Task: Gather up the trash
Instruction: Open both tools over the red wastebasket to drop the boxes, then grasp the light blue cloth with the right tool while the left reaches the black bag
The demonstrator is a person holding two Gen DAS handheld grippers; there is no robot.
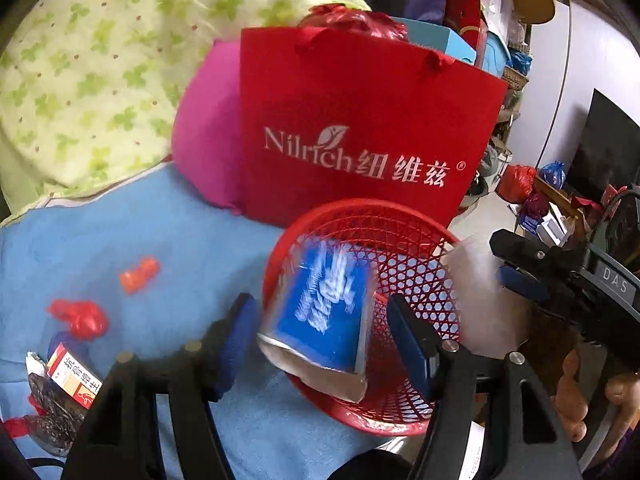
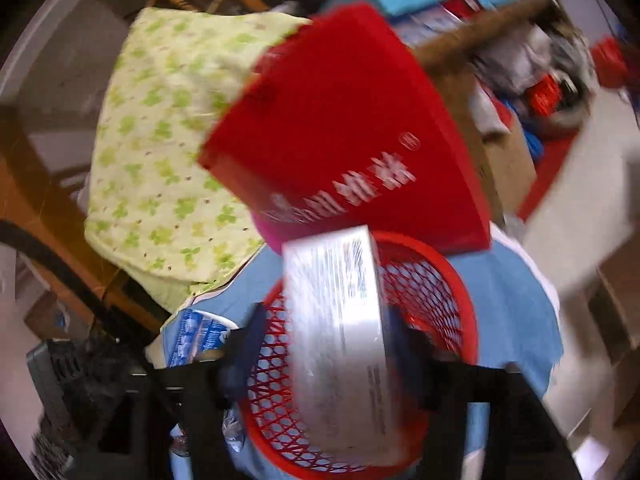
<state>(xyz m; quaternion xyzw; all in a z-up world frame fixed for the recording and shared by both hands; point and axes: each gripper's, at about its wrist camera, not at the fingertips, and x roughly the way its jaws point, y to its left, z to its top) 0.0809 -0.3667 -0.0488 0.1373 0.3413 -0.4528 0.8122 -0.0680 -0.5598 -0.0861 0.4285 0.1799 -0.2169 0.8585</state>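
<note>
now my left fingers (image 1: 320,344) and right fingers (image 2: 324,360) are both spreading, each box sitting loose over the red basket (image 1: 400,216).

I see a red mesh basket (image 1: 400,236) on my blue cloth (image 1: 120,240), a red bag (image 1: 360,120) lettered white, and a green clover-print quilt (image 1: 100,60).

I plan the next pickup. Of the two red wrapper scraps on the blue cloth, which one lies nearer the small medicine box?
The crumpled darker red scrap, just above the medicine box; the orange-red scrap lies farther up.
</note>
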